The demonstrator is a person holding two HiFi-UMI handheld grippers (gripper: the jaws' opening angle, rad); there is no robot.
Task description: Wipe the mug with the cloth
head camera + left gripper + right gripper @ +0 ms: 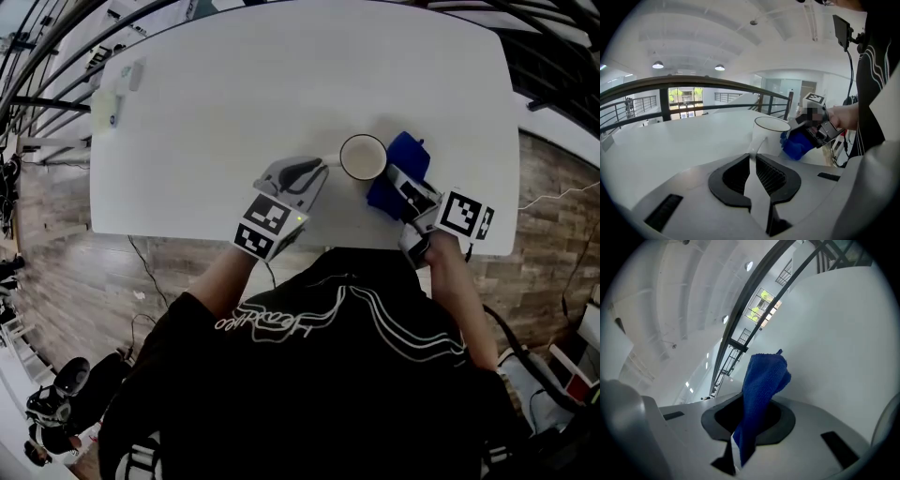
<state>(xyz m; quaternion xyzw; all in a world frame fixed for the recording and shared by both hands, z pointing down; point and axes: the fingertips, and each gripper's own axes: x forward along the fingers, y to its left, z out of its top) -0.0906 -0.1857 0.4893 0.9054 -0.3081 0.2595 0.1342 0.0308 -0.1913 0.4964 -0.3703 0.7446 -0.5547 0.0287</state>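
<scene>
A white mug [363, 157] stands upright on the white table [234, 103] near its front edge. My left gripper [314, 171] is shut on the mug's handle [758, 149], with the mug's body [769, 134] just past the jaws. My right gripper [398, 192] is shut on a blue cloth [401, 161]. In the right gripper view the cloth [761, 390] sticks up from between the jaws. In the left gripper view the cloth [799, 143] lies against the mug's right side. The mug is out of sight in the right gripper view.
A pale green and white object [108, 110] and a small grey item [137, 75] lie at the table's far left corner. Wood flooring [56, 244] and black railings [37, 56] surround the table. A cable [558, 197] runs off to the right.
</scene>
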